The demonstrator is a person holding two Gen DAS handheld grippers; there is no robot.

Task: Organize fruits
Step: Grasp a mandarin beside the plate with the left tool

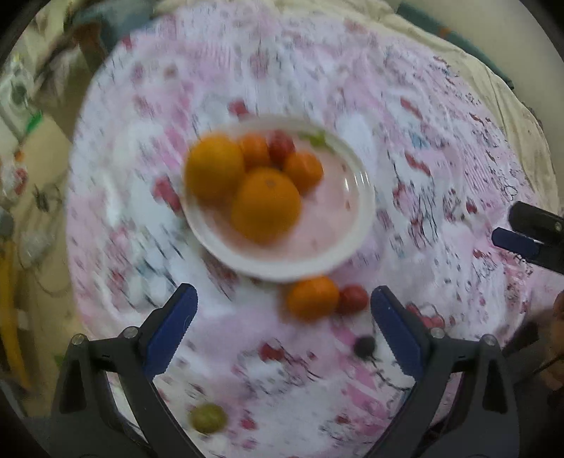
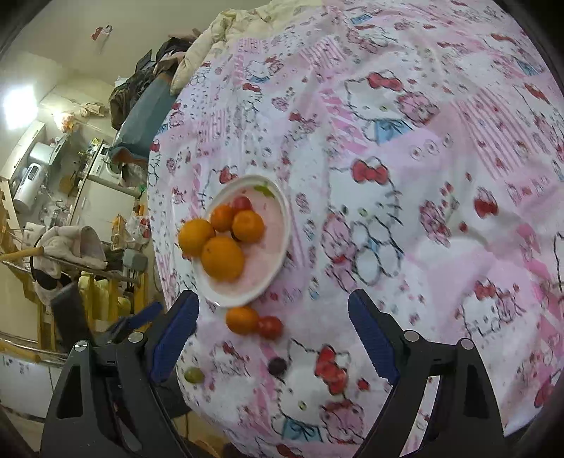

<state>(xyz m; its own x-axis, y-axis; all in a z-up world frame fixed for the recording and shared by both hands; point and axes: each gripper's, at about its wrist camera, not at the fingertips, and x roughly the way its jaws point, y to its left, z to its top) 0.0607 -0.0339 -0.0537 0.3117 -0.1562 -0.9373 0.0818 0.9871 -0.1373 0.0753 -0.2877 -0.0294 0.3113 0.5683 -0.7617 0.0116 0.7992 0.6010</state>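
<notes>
A white plate (image 1: 338, 246) (image 2: 278, 260) sits on the pink cartoon-print cloth and holds several oranges (image 1: 266, 204) (image 2: 222, 258) and a small red tomato (image 1: 281, 145) (image 2: 241, 203). In front of the plate lie a loose orange (image 1: 312, 297) (image 2: 241, 320), a red tomato (image 1: 353, 298) (image 2: 270, 326), a dark grape (image 1: 364, 346) (image 2: 277, 365) and a green grape (image 1: 208, 418) (image 2: 194, 375). My left gripper (image 1: 283, 329) is open and empty, just short of the loose orange. My right gripper (image 2: 273, 336) is open and empty above the loose fruits; it also shows at the left wrist view's right edge (image 1: 528, 232).
The cloth (image 2: 405, 176) covers a bed. A cream blanket (image 2: 232, 31) is bunched at the far end. Beyond the left edge are cluttered shelves, a chair with clothes (image 2: 70, 246) and kitchen appliances (image 2: 31, 176).
</notes>
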